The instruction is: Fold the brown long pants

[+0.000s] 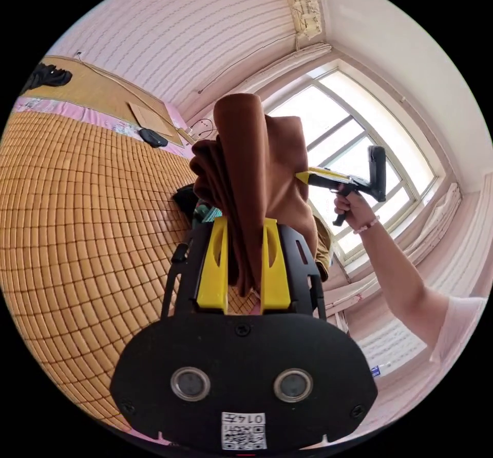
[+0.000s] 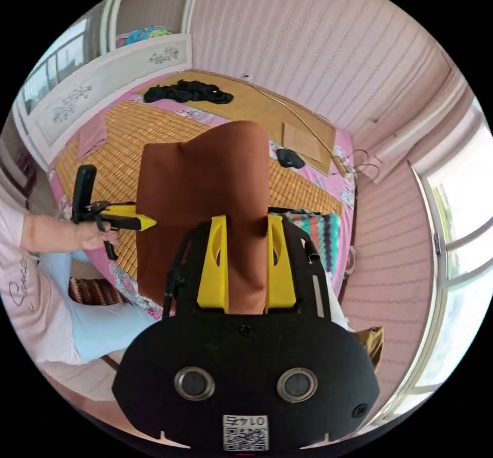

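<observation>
Left gripper [image 1: 245, 265]: yellow jaws clamped on bunched brown long pants [image 1: 251, 180]. Right gripper [image 2: 246, 268]: jaws likewise pinch the smooth brown cloth [image 2: 205, 196]. Pants hang stretched between both grippers, lifted above the woven bamboo bed mat [image 2: 149, 129].

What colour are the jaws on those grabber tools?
Yellow, clearest in the right gripper view, where the right gripper holds the brown pants.

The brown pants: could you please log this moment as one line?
phase: lifted | brown pants: hanging above mat-covered bed | left gripper: shut on pants | right gripper: shut on pants | fold: not yet made
</observation>
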Demonstrator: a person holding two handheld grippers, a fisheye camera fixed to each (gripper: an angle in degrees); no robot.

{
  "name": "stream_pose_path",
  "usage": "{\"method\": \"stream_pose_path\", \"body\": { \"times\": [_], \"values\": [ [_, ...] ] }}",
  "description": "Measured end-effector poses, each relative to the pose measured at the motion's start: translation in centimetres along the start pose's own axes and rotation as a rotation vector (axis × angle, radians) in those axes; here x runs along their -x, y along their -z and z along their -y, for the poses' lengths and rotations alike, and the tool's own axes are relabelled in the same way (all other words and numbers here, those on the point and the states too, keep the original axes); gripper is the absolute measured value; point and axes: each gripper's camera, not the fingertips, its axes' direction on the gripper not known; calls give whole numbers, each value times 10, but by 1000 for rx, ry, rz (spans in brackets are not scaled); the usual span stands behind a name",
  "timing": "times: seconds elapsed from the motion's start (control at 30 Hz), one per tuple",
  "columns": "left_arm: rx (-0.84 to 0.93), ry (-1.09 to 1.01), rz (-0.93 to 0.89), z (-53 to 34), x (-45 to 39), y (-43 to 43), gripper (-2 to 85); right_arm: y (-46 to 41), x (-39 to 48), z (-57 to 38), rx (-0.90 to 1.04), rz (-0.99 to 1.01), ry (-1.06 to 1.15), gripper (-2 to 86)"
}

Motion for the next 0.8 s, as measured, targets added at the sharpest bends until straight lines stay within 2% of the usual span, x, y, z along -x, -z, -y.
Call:
{"method": "stream_pose_path", "body": {
  "times": [0.07,0.13,0.17,0.23,0.3,0.37,0.47,0.6,0.7,0.8],
  "values": [
    [120,-76,117,37,-3,-91,100,-18,-55,13,61,-102,-243,144],
    [243,-105,252,44,11,-143,79,-55,-76,10,97,-29,-397,147],
    [301,-71,295,44,27,-162,79,-91,-81,7,180,33,-442,141],
    [336,11,253,43,52,-163,79,-144,-77,3,311,54,-458,126],
    [313,-31,227,41,62,-137,79,-165,-72,3,281,44,-505,110],
    [263,-243,313,28,60,-80,78,-181,-67,12,321,53,-540,97],
    [243,-334,415,-3,65,4,77,-171,-59,25,321,30,-546,96],
    [227,-309,537,-51,61,118,78,-141,-33,38,330,-42,-530,101],
    [177,-227,670,-93,50,215,79,-101,15,41,217,-101,-488,119],
    [90,-85,775,-132,44,309,80,-76,97,34,97,2,-378,138]
  ]
}}
